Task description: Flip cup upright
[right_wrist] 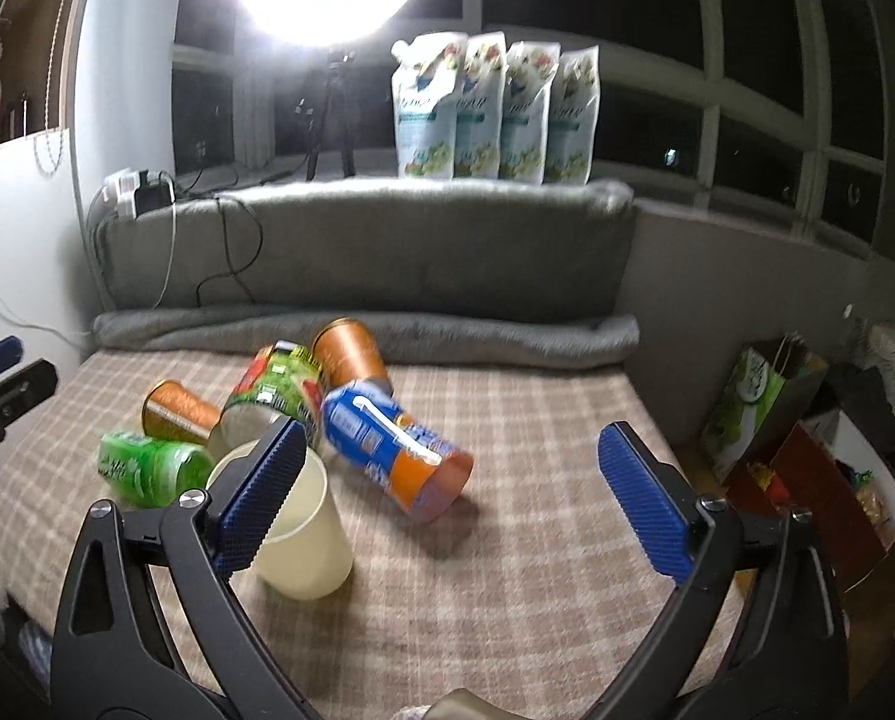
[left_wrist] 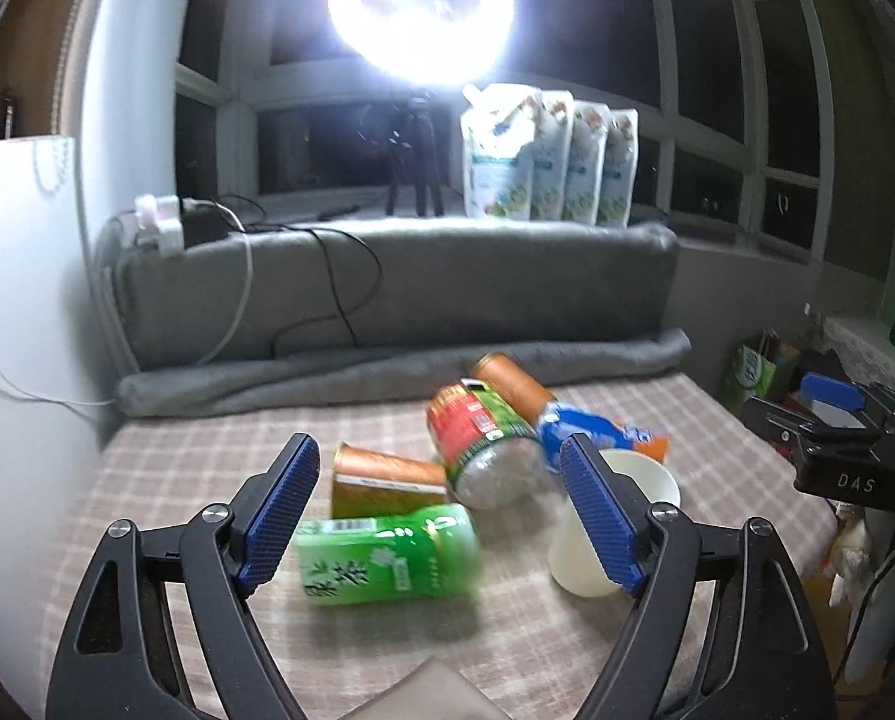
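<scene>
A cream paper cup (right_wrist: 306,534) stands upright on the plaid tablecloth, mouth up; it also shows in the left wrist view (left_wrist: 591,540), partly behind my left gripper's right finger. My left gripper (left_wrist: 441,495) is open and empty, hovering over the lying green tea bottle (left_wrist: 387,552). My right gripper (right_wrist: 453,480) is open and empty; its left finger (right_wrist: 261,495) overlaps the cup's rim in the view, contact unclear. The right gripper's body also shows at the far right of the left wrist view (left_wrist: 849,438).
A pile of lying drinks sits behind the cup: two orange cans (right_wrist: 177,414), a red-green bottle (right_wrist: 279,396), a blue-orange bottle (right_wrist: 399,450). A grey rolled blanket (right_wrist: 363,336) bounds the table's far edge. Bags (right_wrist: 765,414) stand off the right side.
</scene>
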`<state>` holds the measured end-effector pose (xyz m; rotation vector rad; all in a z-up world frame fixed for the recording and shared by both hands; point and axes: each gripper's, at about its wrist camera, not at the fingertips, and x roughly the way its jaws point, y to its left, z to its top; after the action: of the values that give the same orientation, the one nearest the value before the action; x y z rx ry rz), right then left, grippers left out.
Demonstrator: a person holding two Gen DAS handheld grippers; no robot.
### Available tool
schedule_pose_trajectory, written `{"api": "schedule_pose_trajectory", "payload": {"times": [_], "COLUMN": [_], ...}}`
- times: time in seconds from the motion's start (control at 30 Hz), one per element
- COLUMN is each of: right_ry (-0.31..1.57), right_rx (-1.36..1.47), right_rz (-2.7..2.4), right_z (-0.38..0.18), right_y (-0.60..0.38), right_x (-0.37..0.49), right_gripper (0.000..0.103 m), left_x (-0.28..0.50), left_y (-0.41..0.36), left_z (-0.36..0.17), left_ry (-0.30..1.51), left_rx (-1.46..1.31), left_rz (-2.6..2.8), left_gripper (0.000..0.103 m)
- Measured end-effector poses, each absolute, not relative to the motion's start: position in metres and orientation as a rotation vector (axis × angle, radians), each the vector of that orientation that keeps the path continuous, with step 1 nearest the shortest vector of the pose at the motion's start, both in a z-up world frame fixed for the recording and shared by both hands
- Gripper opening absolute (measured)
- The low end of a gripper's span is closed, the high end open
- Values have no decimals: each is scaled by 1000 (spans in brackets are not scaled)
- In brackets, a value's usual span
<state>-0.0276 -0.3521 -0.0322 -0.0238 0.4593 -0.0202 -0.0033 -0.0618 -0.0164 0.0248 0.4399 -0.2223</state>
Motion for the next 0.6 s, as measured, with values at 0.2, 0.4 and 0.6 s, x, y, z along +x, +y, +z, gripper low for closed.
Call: {"api": "schedule_pose_trajectory", "payload": {"times": [0.2, 0.4, 0.6], "right_ry": [385, 358, 353], "right_rx": [2, 4, 1], "right_rz": [-58, -70, -70], "right_z": [-24, -20, -19], "right_y": [-352, -349, -348], "right_x": [-33, -36, -37], "right_gripper": [103, 103, 103], "left_x": [-11, -16, -18], "left_y": [-54, -48, -50], "left_z": [-7, 1, 2], "left_ry": [368, 332, 335], "left_rx": [16, -5, -10], "left_rz": [-157, -142, -142], "left_gripper": [85, 85, 85]}}
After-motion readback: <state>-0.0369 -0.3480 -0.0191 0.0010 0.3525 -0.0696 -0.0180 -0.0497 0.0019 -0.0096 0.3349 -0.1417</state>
